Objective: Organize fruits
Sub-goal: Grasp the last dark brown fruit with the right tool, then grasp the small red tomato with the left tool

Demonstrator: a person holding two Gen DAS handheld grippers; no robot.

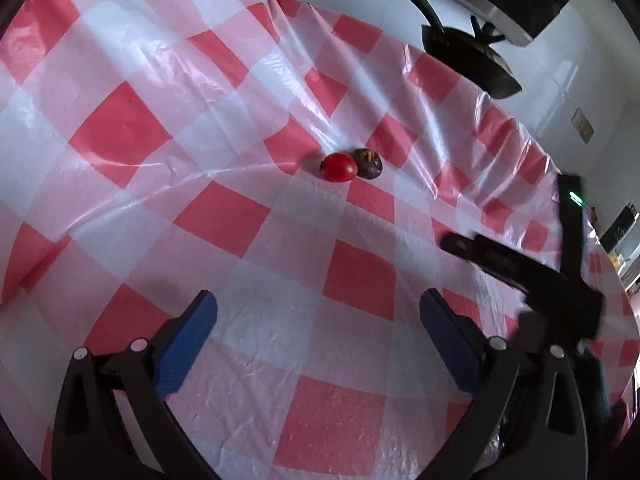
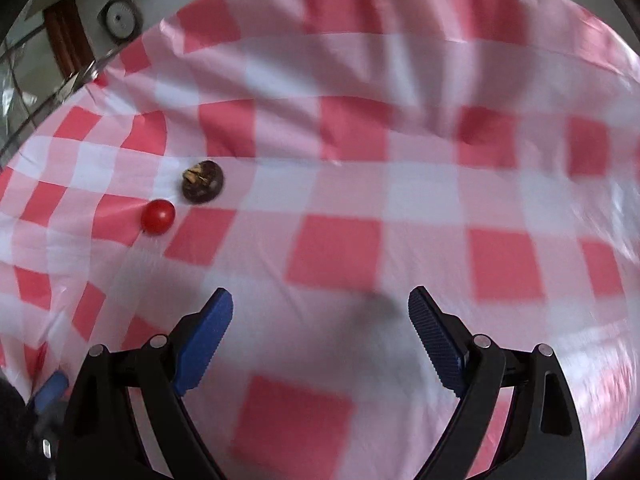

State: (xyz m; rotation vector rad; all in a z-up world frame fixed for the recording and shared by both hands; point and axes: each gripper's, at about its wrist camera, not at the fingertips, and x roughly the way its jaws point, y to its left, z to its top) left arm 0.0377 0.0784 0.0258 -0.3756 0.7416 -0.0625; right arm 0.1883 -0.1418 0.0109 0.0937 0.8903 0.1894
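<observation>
The left tongs [image 1: 318, 312] are seen spread wide at the bottom of the left wrist view, with nothing held between the blue pads [image 1: 186, 344]. The right tongs [image 2: 320, 308] are likewise spread wide at the bottom of the right wrist view, and nothing is gripped by them. Both are held above a bench covered by a red-and-white checked plastic cloth [image 1: 224, 216], which is creased and glossy.

Just above the centre of the left wrist view, a small red tomato [image 1: 339, 167] is seen lying on the cloth, with a dark purple round fruit [image 1: 369, 163] touching it on its right. In the right wrist view, the tomato [image 2: 157, 216] is found at centre left, and the dark fruit [image 2: 203, 181] lies just up and right of it.

The other tool is seen as a dark shape at the right edge of the left wrist view. A black frying pan [image 1: 468, 60] is seen at the upper right, beyond the cloth's edge.
</observation>
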